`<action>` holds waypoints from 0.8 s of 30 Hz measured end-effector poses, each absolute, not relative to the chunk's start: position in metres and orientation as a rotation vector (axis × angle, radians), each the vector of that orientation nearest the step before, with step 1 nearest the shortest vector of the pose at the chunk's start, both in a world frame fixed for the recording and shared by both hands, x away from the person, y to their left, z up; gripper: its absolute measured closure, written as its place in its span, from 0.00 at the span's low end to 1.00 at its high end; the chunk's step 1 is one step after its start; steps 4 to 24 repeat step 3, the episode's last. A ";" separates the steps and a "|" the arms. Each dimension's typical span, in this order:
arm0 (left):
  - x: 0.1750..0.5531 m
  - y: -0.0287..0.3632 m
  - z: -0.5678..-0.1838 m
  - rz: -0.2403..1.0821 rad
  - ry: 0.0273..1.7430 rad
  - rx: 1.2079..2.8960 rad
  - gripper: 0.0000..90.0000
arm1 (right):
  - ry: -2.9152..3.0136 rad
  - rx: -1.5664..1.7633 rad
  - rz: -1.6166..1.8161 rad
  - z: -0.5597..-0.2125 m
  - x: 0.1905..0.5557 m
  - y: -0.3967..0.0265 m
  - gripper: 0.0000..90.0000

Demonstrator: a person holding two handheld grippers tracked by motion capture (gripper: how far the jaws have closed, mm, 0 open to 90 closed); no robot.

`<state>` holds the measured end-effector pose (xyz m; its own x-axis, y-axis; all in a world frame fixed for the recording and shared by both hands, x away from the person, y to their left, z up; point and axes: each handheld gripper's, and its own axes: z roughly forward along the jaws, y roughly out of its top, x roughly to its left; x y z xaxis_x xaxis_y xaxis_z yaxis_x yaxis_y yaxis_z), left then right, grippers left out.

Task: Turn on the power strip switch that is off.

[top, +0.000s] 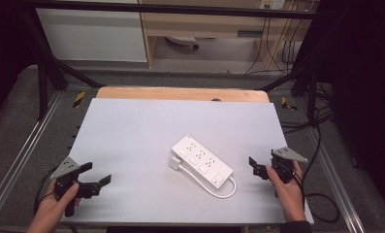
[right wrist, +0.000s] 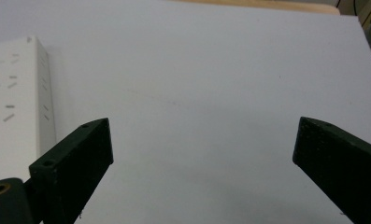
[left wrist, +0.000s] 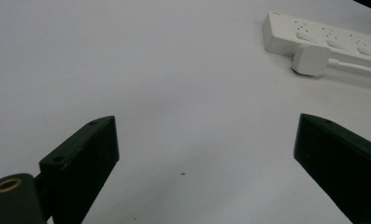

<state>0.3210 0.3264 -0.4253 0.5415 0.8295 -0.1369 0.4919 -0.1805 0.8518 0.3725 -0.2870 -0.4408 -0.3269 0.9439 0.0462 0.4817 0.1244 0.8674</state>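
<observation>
Power strip: a white oblong plastic power strip (top: 201, 161) lies flat on the pale grey sheet-covered worktop (top: 132, 136), slightly toward 4 o'clock of its centre.
Long axis: in the high view it runs from 10 o'clock to 4 o'clock, sockets facing up; its white cable (top: 225, 191) leaves the 4 o'clock end and loops back.
Plug: a white square plug (top: 174, 162) sits just beside the strip's near long edge.
High view alone: both hands, the wooden worktop edge (top: 180, 93) at 12 o'clock.
Left hand-held gripper (top: 97, 175): at 8 o'clock, jaws wide apart, holding nothing; its own view shows the plug (left wrist: 310, 59) close up.
Right hand-held gripper (top: 254, 167): at 4 o'clock, jaws wide apart, holding nothing; its view shows the strip's side wall (right wrist: 45, 100).
</observation>
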 end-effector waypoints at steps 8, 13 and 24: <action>0.321 0.326 -0.425 0.449 1.088 1.836 0.08 | 1.911 1.390 1.089 -0.446 0.375 -0.286 0.06; 0.321 0.326 -0.425 0.449 1.088 1.836 0.08 | 1.911 1.390 1.089 -0.446 0.375 -0.286 0.06; 0.321 0.326 -0.425 0.449 1.088 1.836 0.08 | 1.911 1.390 1.089 -0.446 0.375 -0.286 0.06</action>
